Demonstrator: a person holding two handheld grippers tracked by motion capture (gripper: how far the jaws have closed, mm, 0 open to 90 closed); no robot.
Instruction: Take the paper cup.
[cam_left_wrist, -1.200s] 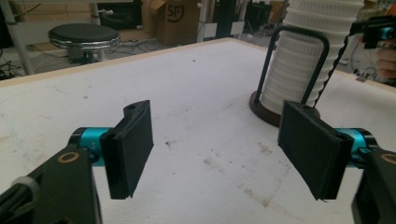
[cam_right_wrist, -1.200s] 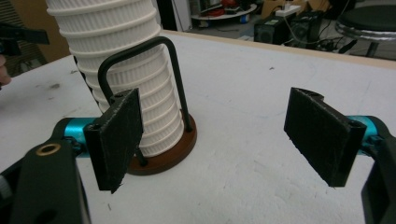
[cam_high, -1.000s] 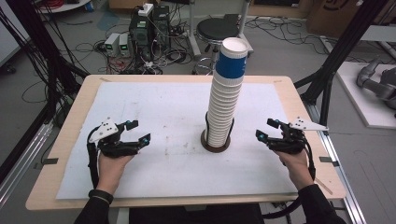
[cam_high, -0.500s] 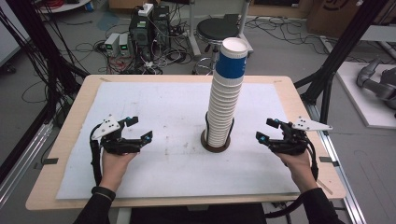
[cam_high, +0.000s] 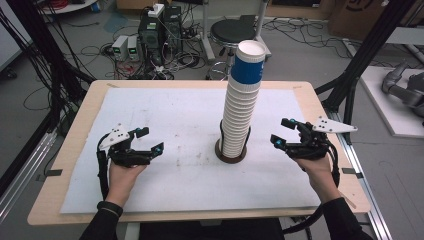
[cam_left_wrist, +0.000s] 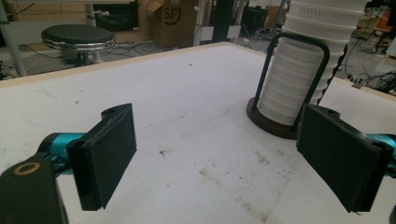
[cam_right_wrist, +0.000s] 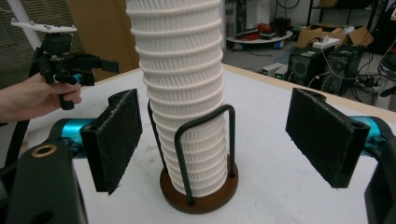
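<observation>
A tall stack of white ribbed paper cups (cam_high: 239, 112), topped by a blue-banded cup (cam_high: 248, 62), stands in a dark round holder (cam_high: 231, 154) with black wire hoops, mid-table. My left gripper (cam_high: 150, 139) hovers over the white sheet to the stack's left. Its jaws have just been opening and stand wide, with nothing between them (cam_left_wrist: 229, 163). My right gripper (cam_high: 281, 131) is held to the right of the stack and faces it. Its jaws have also just been opening. In the right gripper view (cam_right_wrist: 215, 135) they frame the stack (cam_right_wrist: 187, 93) from a distance, touching nothing.
A white sheet (cam_high: 175, 110) covers the wooden table (cam_high: 200, 216). Behind the far edge are a black stool (cam_high: 239, 32), computer cases (cam_high: 155, 30) and floor cables. Black frame posts (cam_high: 365, 55) rise at both sides. The left hand's gripper (cam_right_wrist: 65, 60) appears beyond the stack.
The left gripper's jaws have spread wider while that hand stayed put. The right gripper has risen a little and its jaws have parted slightly. The cup stack has not moved.
</observation>
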